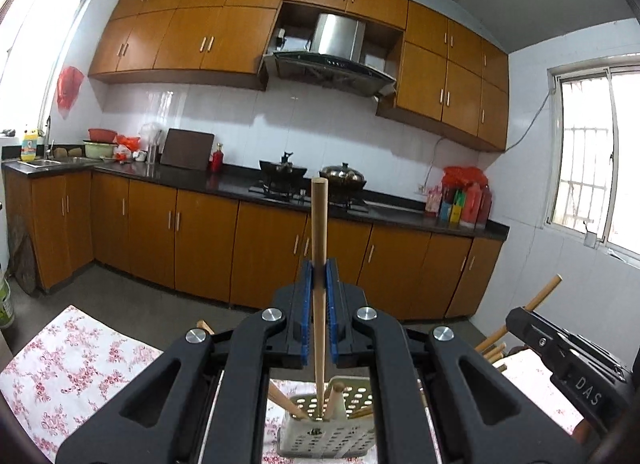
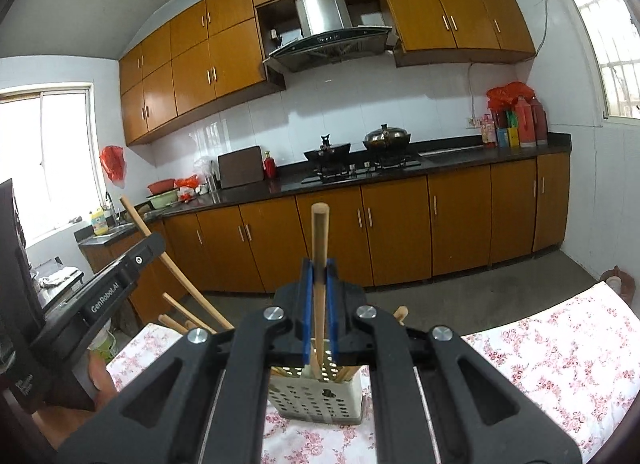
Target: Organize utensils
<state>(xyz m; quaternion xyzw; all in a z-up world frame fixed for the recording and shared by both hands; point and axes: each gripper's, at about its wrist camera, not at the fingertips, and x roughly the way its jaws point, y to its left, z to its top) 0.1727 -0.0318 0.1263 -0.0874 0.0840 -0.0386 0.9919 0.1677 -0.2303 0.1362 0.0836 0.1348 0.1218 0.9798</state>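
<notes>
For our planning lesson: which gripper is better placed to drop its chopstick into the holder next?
Left, narrowly: the left gripper holds its chopstick upright, tip inside the perforated holder. The right gripper holds its stick leaning slightly.

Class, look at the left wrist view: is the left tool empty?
No. The left tool is shut on a wooden chopstick that stands upright between its blue pads.

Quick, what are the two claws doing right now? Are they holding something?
Left claw: closed on a wooden chopstick, above the white holder.
Right claw: closed on another wooden chopstick, above the same holder.
</notes>
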